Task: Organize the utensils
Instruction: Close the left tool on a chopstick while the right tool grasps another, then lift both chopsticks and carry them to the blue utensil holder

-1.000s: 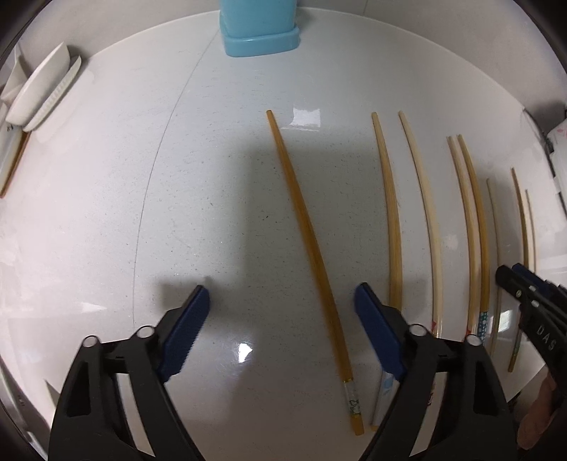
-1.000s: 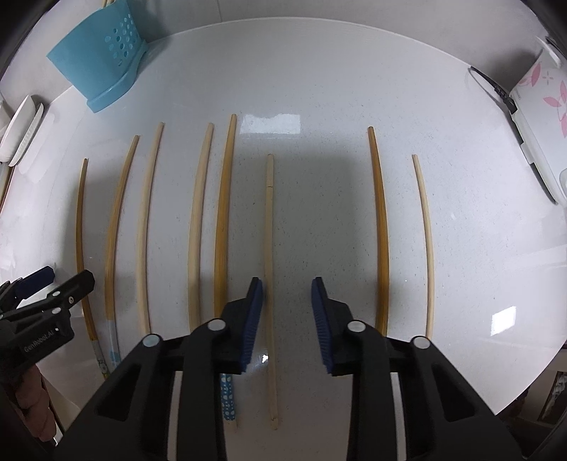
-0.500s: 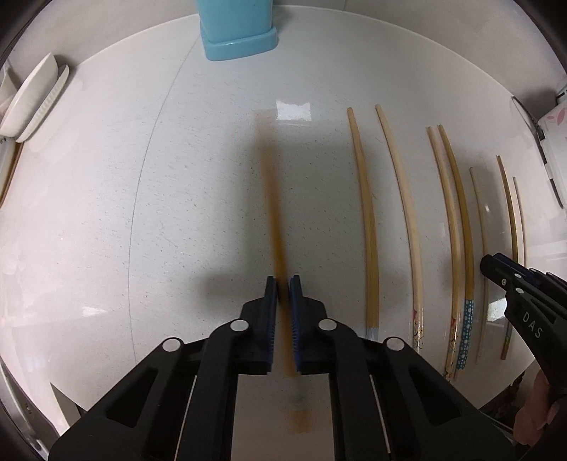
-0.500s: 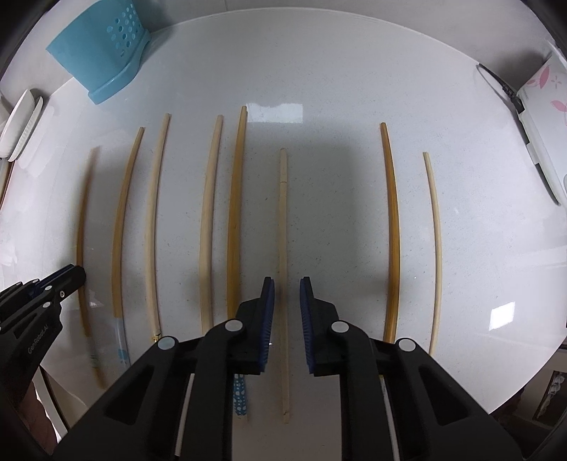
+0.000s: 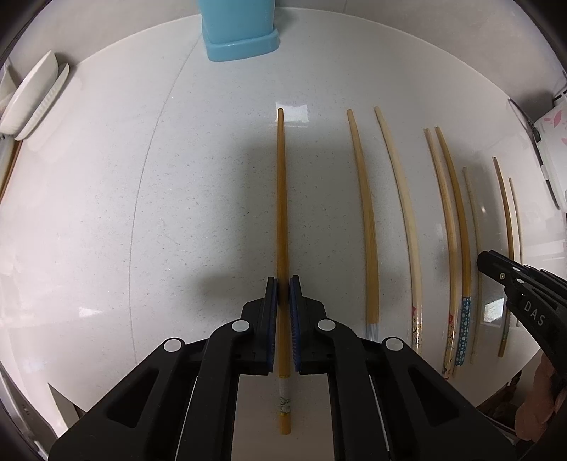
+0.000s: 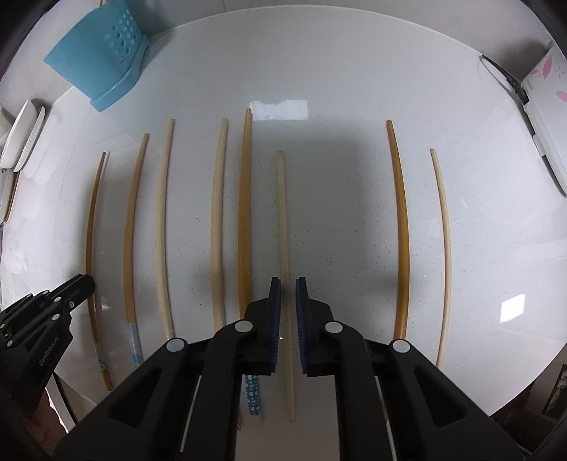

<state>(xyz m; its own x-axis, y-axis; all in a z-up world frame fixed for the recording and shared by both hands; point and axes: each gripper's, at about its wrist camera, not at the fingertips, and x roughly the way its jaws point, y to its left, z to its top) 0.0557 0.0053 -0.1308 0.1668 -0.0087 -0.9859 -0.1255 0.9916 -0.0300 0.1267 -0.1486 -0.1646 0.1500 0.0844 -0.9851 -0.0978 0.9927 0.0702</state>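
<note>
A: Nearest, left gripper (image 5: 282,294): pads pinching a dark chopstick (image 5: 281,198) close to its near end. Long axis running near to far, in line with the fingers, far tip aimed toward the blue holder (image 5: 238,33).

B: Right gripper (image 6: 288,298): jaws closing around a pale chopstick (image 6: 283,220), lying parallel on the counter (image 6: 336,71), narrow gaps visible either side.

A: Probably lift, then carry. Open counter left and far; remaining chopsticks crowded rightward.
</note>
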